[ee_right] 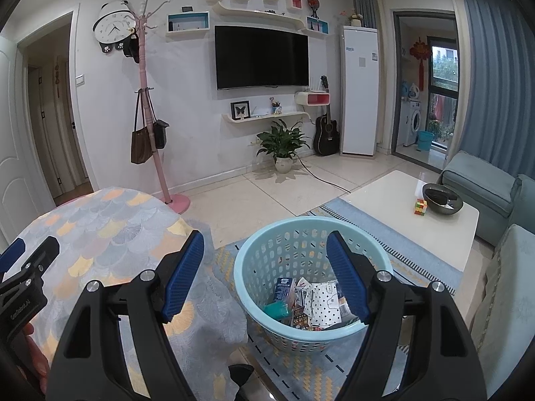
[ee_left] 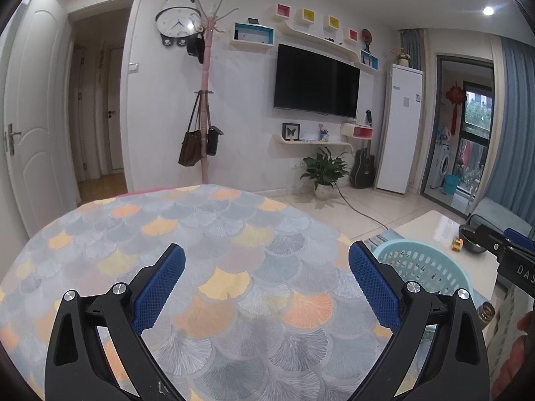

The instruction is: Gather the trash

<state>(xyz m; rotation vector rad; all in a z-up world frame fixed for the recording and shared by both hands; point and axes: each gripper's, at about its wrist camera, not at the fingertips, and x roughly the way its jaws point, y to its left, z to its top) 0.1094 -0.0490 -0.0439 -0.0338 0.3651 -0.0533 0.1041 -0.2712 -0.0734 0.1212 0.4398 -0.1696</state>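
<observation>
Left wrist view, inspector: state the pose.

— Left tongs (ee_left: pixel 265 284) point slightly downward over the worktop (ee_left: pixel 234 234), which wears a fan-patterned cloth. Blue pads spread wide, nothing between them, no contact with the cloth.

— And the right side?

— Right tongs (ee_right: pixel 265 277) also tilt downward, jaws wide and empty. They hang above the near rim of the basket (ee_right: pixel 257 257), a pale blue perforated tub standing on the rug (ee_right: pixel 384 230) just beside the worktop's draped edge. A hand (ee_right: pixel 31 344) shows at the lower left of the right wrist view, behind the left tool.

— Edges and clearance?

— Worktop's rounded edge falls away on the basket side; cloth surface under the left tongs is bare. Beyond the basket, open tiled floor (ee_right: pixel 277 193) runs to the far wall. A white coffee table (ee_right: pixel 401 193) sits well apart to the right, carrying a dark bowl (ee_right: pixel 441 200) and a coloured cube (ee_right: pixel 420 208). A pink coat stand (ee_right: pixel 157 153) rises past the worktop's far corner.

— Location of the trash?

— Trash (ee_right: pixel 307 300) lies in the basket's bottom: cartons, a dotted wrapper, a teal item. It sits below and between the right pads, apart from them.
</observation>
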